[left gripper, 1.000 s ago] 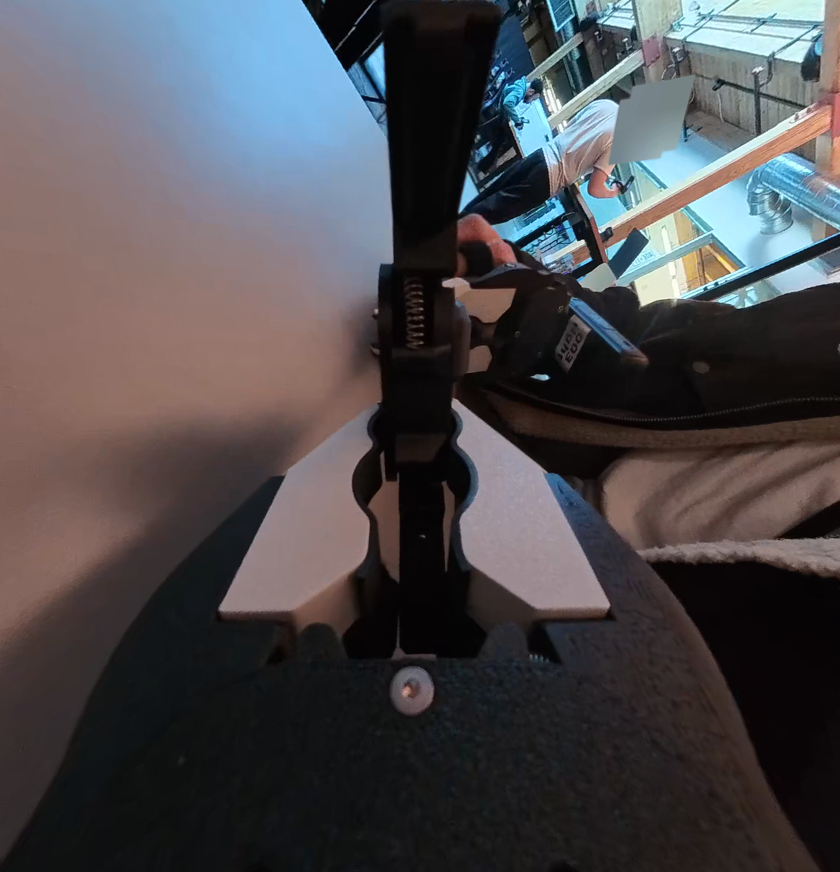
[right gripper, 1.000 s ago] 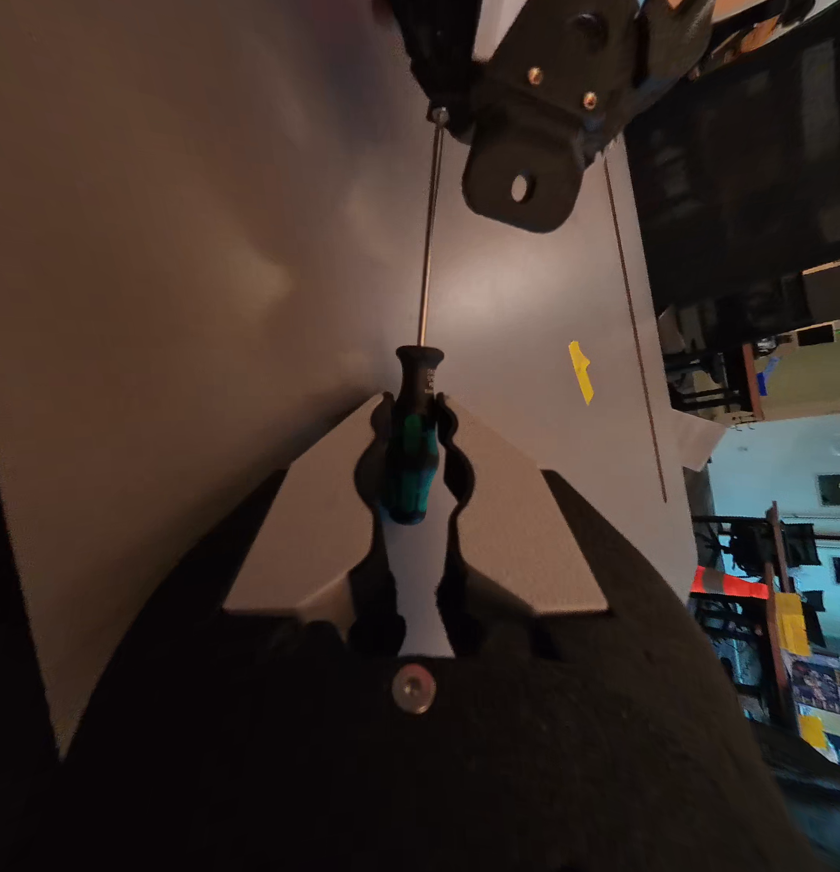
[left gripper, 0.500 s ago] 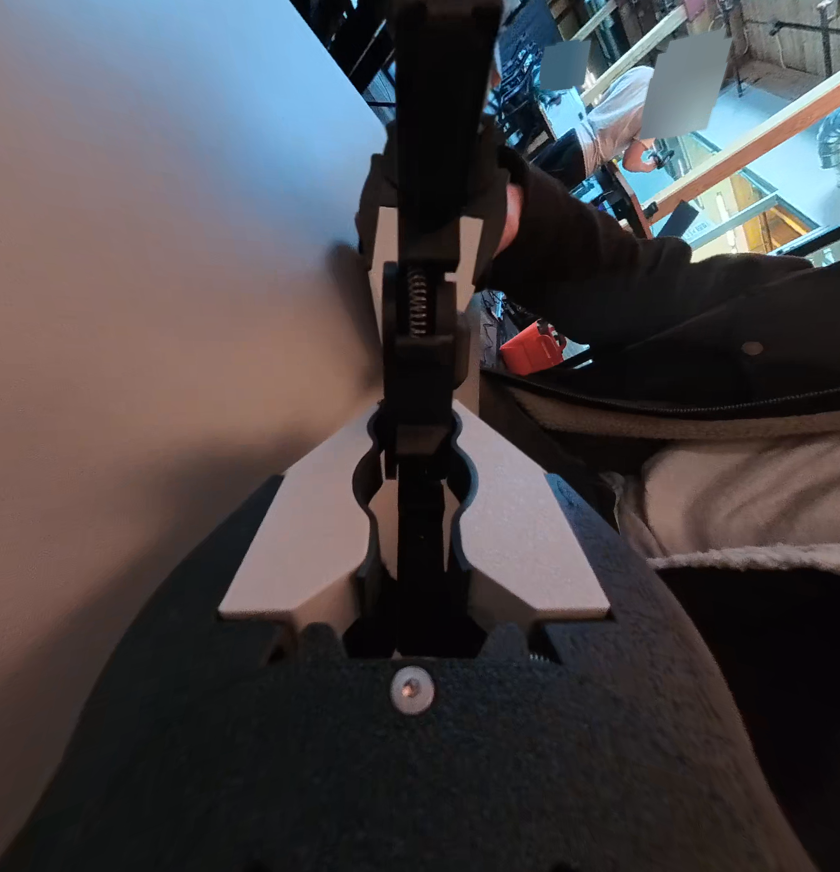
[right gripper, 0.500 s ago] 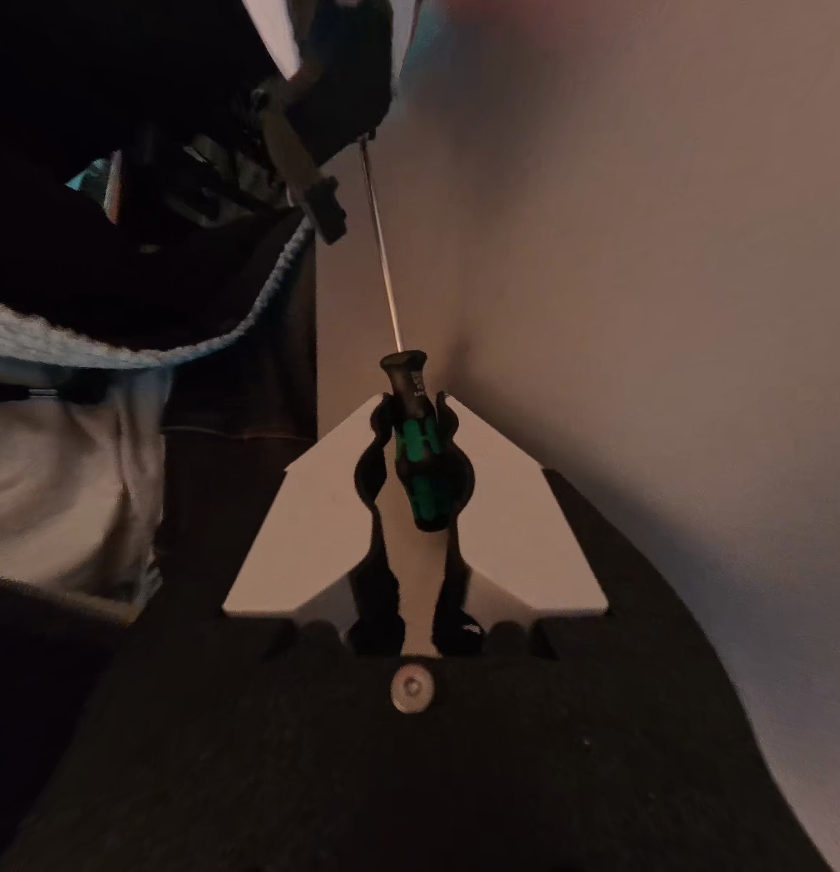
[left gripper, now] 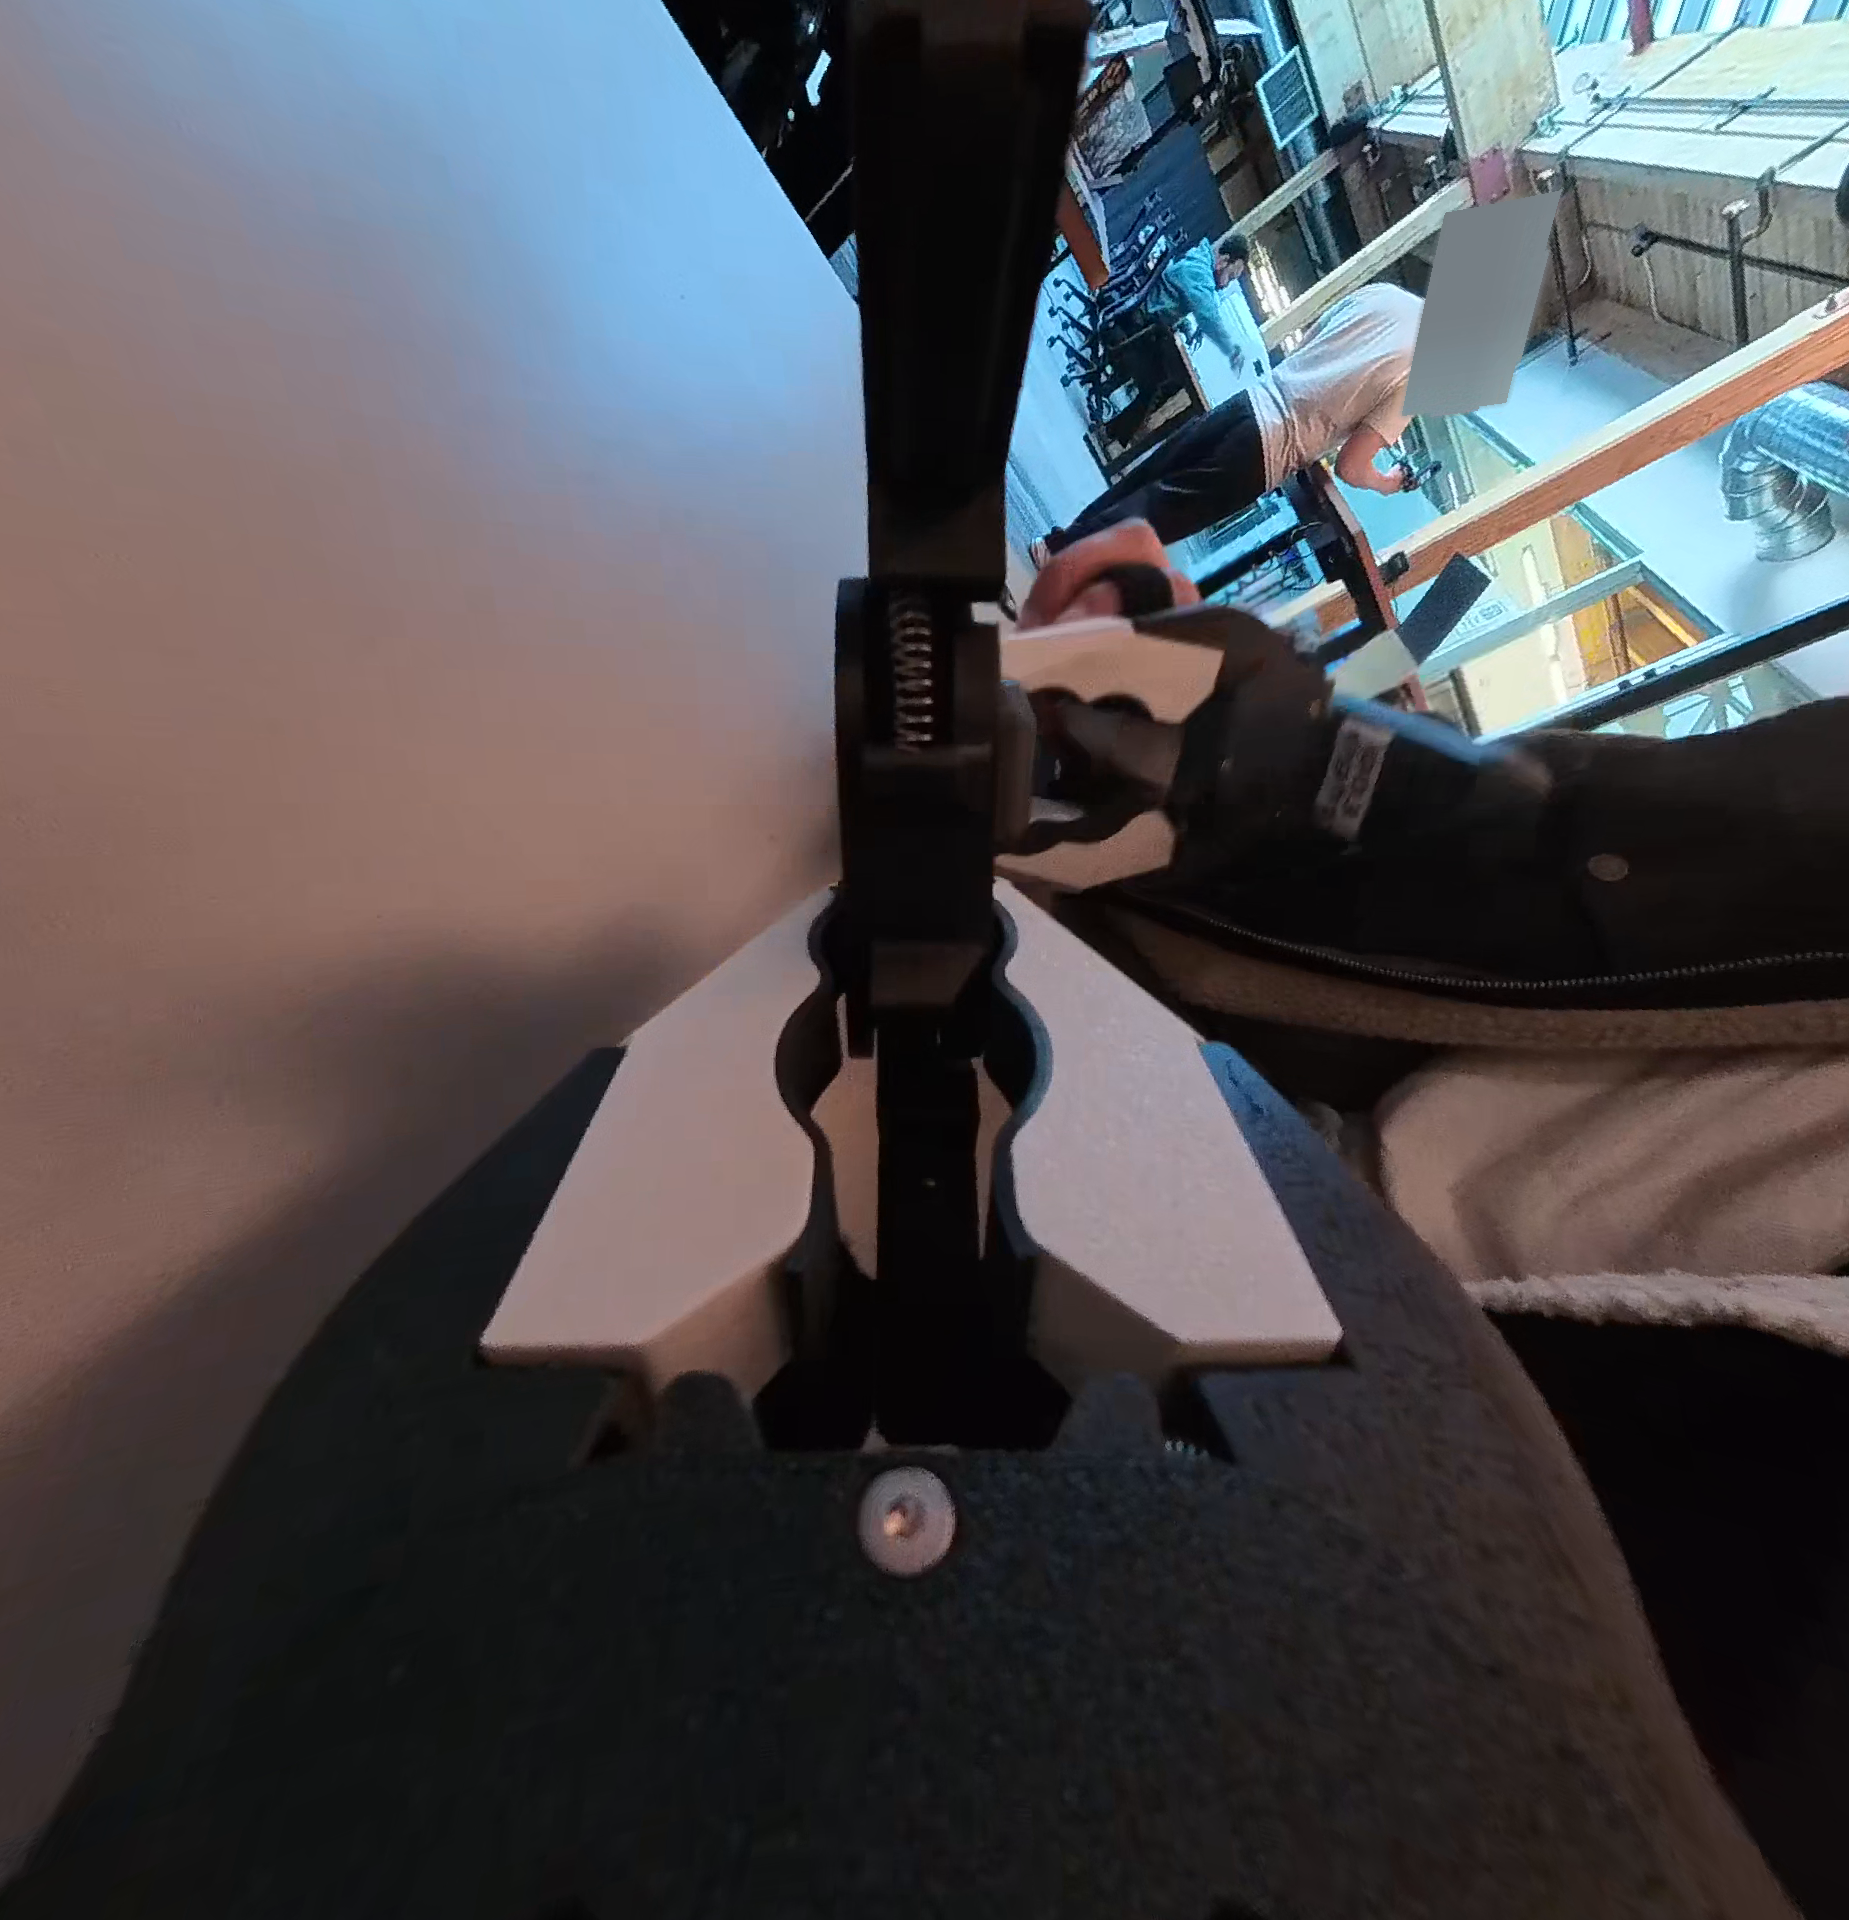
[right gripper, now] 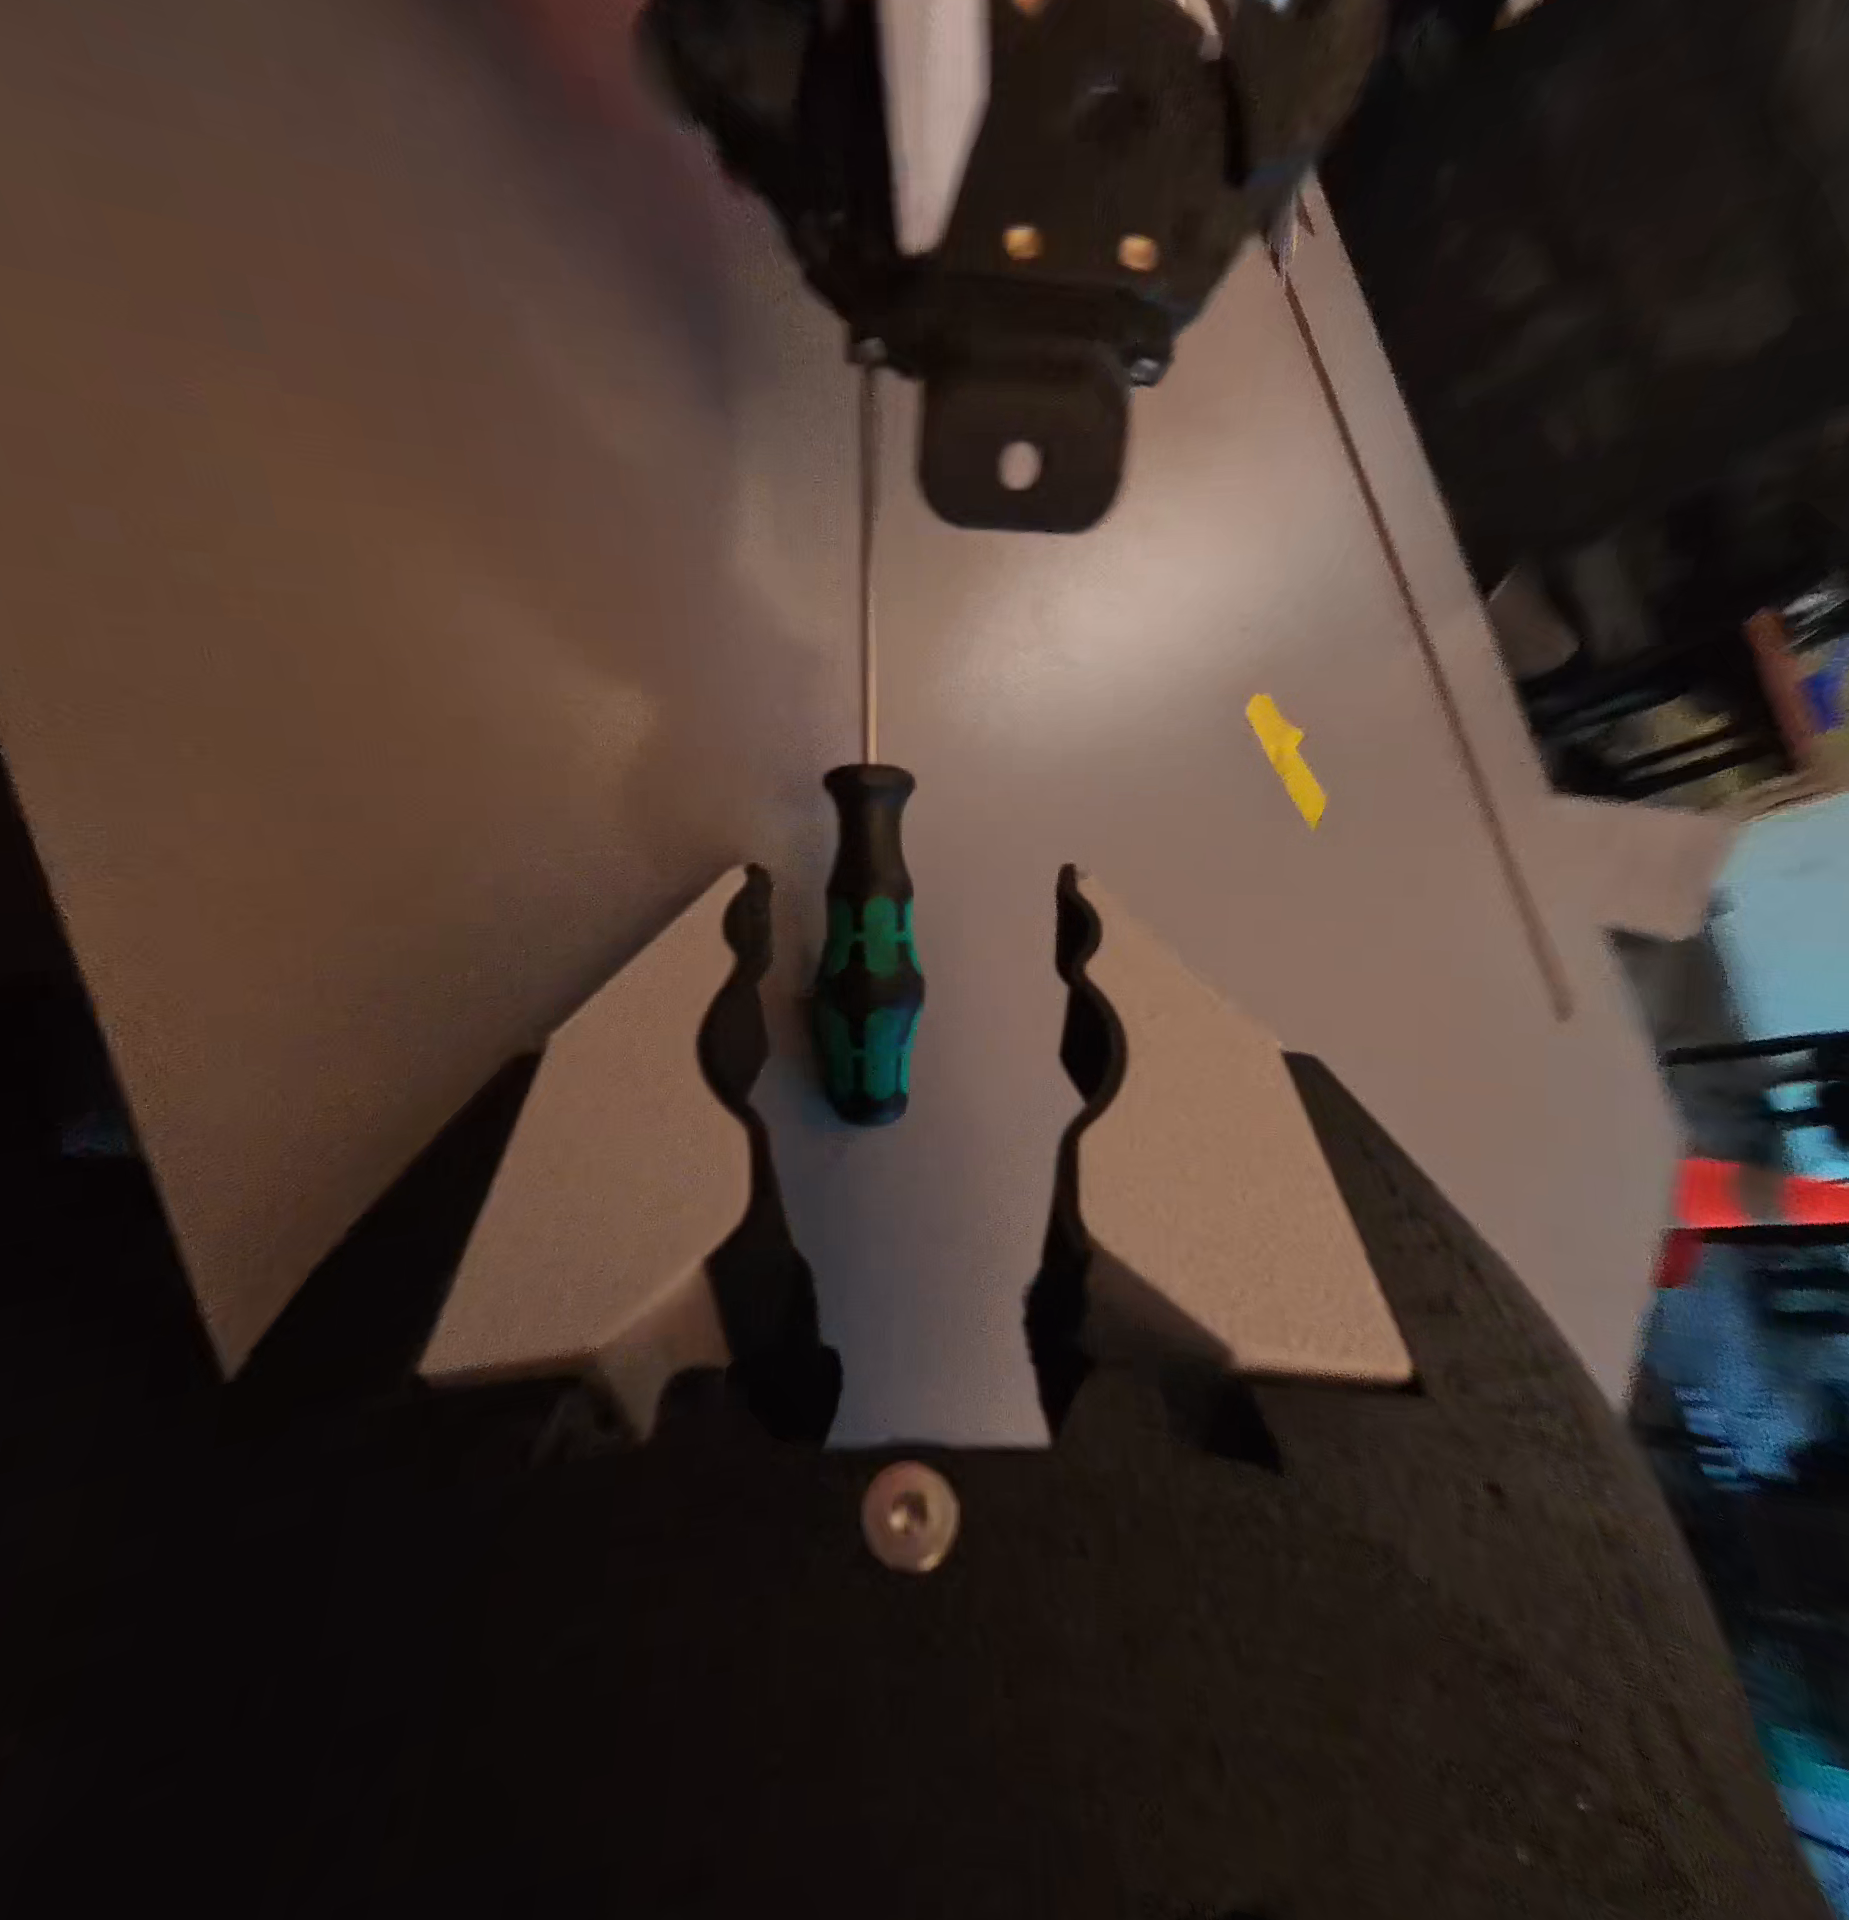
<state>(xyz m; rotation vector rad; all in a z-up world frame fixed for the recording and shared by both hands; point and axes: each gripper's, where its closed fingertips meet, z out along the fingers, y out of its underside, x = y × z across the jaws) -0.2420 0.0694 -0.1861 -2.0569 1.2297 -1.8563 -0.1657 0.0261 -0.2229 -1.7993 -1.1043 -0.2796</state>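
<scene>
**While the left tongs clamp, the right tongs stand empty**

Where your left tongs (left gripper: 920,914) meet, the white wedge fingers with wavy black pads are pressed in on a black part (left gripper: 925,821). It is matte moulded plastic, stepped, with a bare coil spring (left gripper: 913,681) set in its slot. Beyond it your other hand (left gripper: 1091,582) shows at the surface (left gripper: 380,520) edge.

Your right tongs (right gripper: 909,878) gape wide and grip nothing. The screwdriver (right gripper: 866,956) sits between the fingers, closer to the left one, and I judge it touches neither. Its waisted handle is black and green, probably rubbery. The thin steel shaft runs straight to a screw at the black part's corner, next to a rounded tab with a hole. Whether the tip is seated there, I cannot tell.

The surface is smooth, pale and matte. A scrap of yellow tape (right gripper: 1284,758) lies on it farther right.
</scene>
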